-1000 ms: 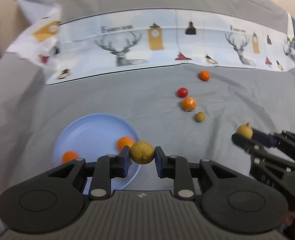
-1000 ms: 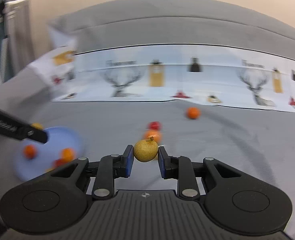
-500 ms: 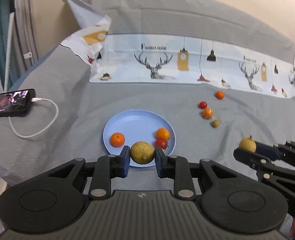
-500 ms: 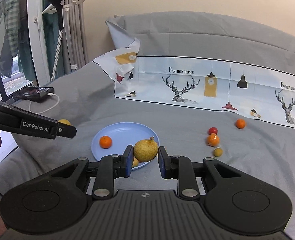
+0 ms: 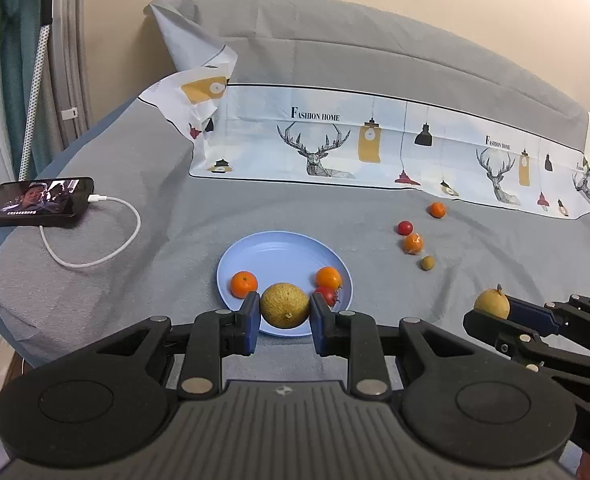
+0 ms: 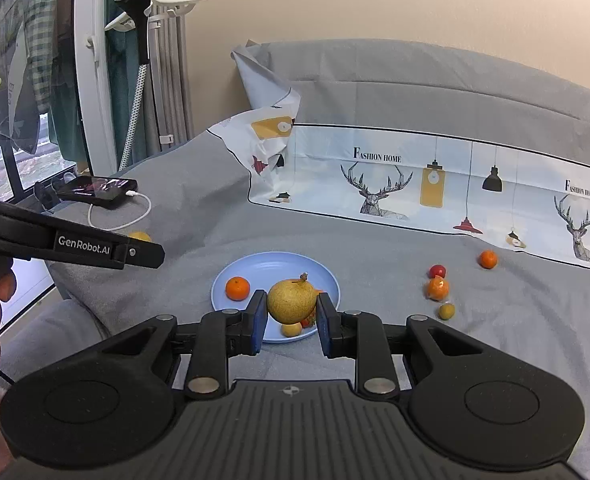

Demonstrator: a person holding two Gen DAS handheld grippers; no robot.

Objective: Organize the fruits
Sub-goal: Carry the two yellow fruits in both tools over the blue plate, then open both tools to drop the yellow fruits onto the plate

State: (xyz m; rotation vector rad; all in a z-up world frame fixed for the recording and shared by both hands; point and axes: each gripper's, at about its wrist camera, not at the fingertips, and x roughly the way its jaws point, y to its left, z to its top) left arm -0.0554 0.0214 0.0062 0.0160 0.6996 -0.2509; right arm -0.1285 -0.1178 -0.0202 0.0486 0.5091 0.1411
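Nearby, phone (image 5: pixel 35 202) and cable (image 5: pixel 95 240) flank plate (image 5: pixel 279 248).

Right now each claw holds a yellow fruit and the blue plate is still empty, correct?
Not empty. The left wrist view shows the blue plate already holding two oranges and a red fruit. The left claw and right claw do each hold a yellow fruit.

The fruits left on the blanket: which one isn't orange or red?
The small greenish-yellow fruit, nearest of the four; the loose oranges and the red one lie beyond it.
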